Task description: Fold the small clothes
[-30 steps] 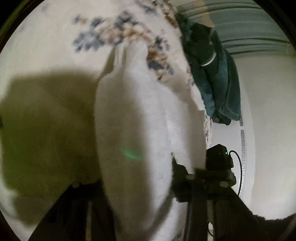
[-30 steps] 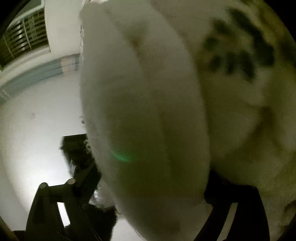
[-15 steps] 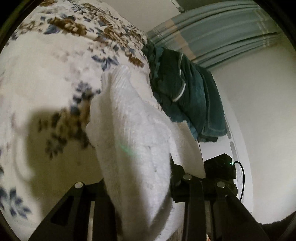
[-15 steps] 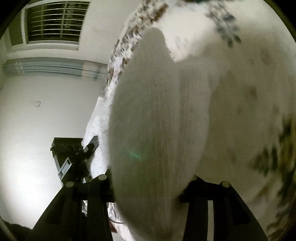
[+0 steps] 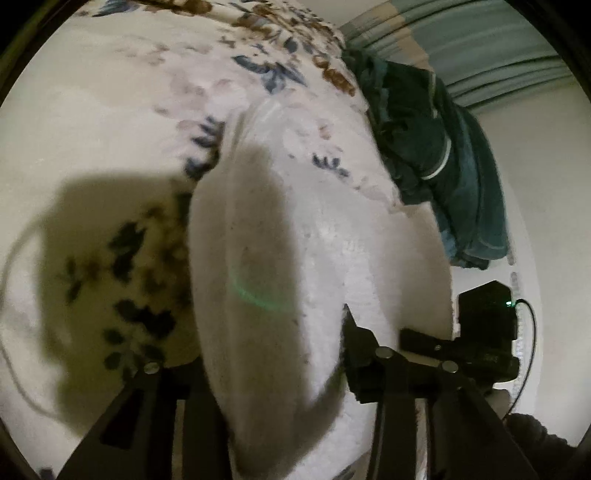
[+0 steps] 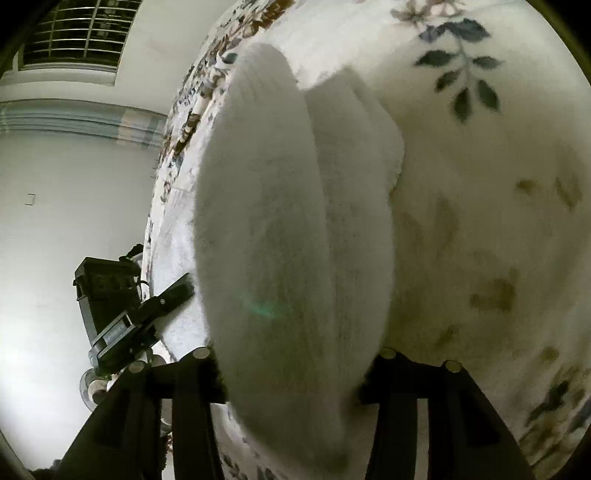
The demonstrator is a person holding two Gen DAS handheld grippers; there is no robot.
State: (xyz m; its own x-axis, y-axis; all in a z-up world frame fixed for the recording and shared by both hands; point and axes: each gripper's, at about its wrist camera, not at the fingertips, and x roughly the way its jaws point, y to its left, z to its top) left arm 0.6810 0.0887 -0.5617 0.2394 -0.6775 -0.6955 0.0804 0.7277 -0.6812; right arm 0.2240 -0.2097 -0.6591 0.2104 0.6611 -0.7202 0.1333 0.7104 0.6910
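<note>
A white knitted garment (image 5: 266,280) hangs between the jaws of my left gripper (image 5: 273,373), which is shut on it above the floral bedspread (image 5: 110,118). In the right wrist view the same white garment (image 6: 280,236) fills the middle, and my right gripper (image 6: 291,369) is shut on it. The garment is doubled over, with a second layer (image 6: 354,133) behind the first. The other gripper shows at the edge of each view, the right one (image 5: 484,332) and the left one (image 6: 122,306). The fingertips are hidden by the cloth.
A dark teal garment (image 5: 439,162) lies bunched at the far edge of the bed. Striped curtains (image 5: 480,48) hang behind it. A barred window (image 6: 74,33) and a white wall (image 6: 66,206) are at the left of the right wrist view.
Both grippers have stayed shut on the white garment and moved with it. The views have swung back down toward the bedspread, and a shadow now falls on it at the left.
</note>
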